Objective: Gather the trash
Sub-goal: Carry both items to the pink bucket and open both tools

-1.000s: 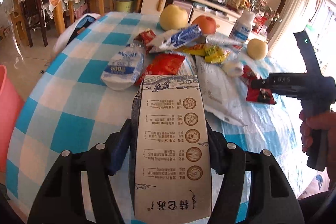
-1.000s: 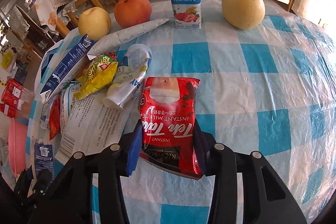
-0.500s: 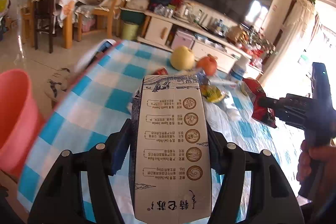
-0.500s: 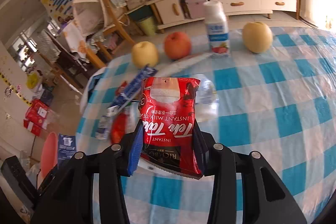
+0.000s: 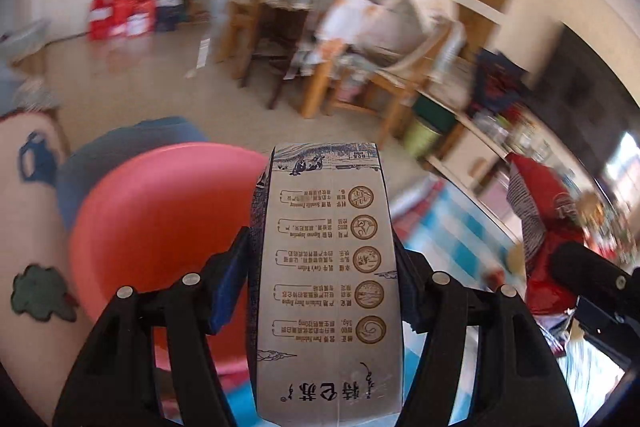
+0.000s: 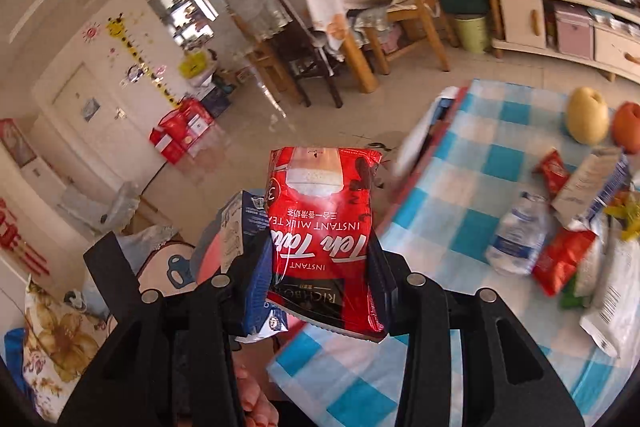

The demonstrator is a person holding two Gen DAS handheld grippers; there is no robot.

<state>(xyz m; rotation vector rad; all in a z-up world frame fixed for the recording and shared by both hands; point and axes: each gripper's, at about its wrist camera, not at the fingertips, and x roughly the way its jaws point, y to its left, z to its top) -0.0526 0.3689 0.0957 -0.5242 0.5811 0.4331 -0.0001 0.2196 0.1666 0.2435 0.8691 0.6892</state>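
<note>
Left hand-held gripper [image 5: 324,291] clamps the milk carton [image 5: 326,275], pink bin [image 5: 160,219] at nine o'clock; right hand-held gripper [image 6: 320,267] clamps the tea packet [image 6: 324,239]. Centre over the bin before letting go.

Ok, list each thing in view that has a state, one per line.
Left hand-held gripper: shut on the milk carton, off the table.
Right hand-held gripper: shut on the tea packet, lifted.
Pink bin: open, beside the table.
Water bottle: lying on its side on the table.
</note>
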